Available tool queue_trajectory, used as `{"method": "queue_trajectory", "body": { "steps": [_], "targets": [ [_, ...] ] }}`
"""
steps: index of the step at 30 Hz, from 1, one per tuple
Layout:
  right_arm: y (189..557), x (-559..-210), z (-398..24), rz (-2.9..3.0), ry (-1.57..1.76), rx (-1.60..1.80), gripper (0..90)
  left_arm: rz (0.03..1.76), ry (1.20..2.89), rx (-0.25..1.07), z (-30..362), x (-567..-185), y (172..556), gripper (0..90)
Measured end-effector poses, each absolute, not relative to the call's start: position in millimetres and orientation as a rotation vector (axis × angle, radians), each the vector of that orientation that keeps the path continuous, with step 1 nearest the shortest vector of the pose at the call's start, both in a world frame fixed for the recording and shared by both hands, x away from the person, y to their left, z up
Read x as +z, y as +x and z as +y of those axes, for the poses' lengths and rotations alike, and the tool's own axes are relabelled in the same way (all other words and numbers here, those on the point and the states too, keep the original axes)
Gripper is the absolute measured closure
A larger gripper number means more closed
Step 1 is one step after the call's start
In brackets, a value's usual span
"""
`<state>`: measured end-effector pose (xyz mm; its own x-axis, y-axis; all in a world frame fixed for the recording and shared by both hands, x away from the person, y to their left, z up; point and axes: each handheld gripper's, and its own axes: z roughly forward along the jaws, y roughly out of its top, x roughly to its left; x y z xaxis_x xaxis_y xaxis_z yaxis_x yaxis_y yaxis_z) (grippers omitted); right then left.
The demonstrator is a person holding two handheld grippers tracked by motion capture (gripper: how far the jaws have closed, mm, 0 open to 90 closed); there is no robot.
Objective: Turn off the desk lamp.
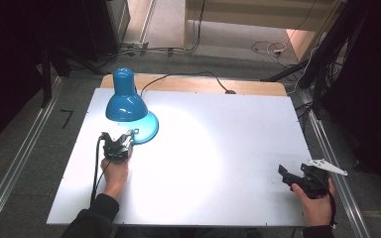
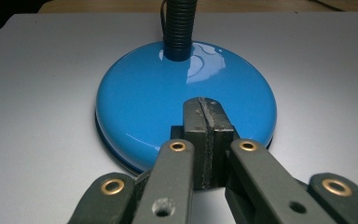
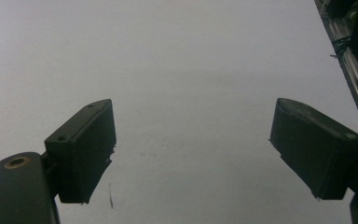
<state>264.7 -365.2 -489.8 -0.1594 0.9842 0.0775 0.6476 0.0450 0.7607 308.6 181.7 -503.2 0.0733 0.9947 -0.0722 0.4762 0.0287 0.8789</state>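
Note:
A blue desk lamp point(image 1: 124, 96) stands lit at the table's far left, its shade bent down over its round glossy base point(image 2: 168, 107). A black ribbed neck point(image 2: 179, 25) rises from the base's far side. My left gripper point(image 1: 124, 140) sits at the near edge of the base; in the left gripper view its jaws are pressed flat together with nothing between them, tips point(image 2: 206, 105) over the base's near rim. My right gripper point(image 1: 297, 178) rests open at the table's near right corner, its jaws point(image 3: 193, 144) wide apart above bare white table.
The white table point(image 1: 218, 163) carries a bright pool of lamp light at its middle. A black cable point(image 1: 188, 77) runs off the far edge. Metal rails point(image 1: 327, 144) flank the table on both sides, with cables on the floor beyond.

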Motion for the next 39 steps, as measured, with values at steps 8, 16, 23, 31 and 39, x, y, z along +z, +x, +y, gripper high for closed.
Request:
{"method": "queue_trajectory", "body": {
  "steps": [8, 16, 23, 31, 39],
  "targets": [
    [264.6, -489.8, -365.3, 1.855, 1.636, 0.937, 13.1, 1.508, 1.56, 0.83, 179.3, -504.5, 313.2, 90.0],
    [264.6, -489.8, -365.5, 1.855, 1.638, 0.939, 13.1, 1.514, 1.554, 0.832, 179.8, -507.6, 317.8, 90.0],
    [264.8, -490.1, -365.7, 1.857, 1.641, 0.939, 13.1, 1.514, 1.54, 0.826, 181.6, -508.8, 320.5, 90.0],
    [264.8, -489.9, -365.3, 1.857, 1.638, 0.939, 13.1, 1.512, 1.539, 0.814, 180.7, -510.5, 322.5, 90.0],
    [264.9, -490.0, -365.5, 1.857, 1.639, 0.939, 13.1, 1.508, 1.54, 0.81, 180.4, -512.4, 325.0, 90.0]
  ]
}}
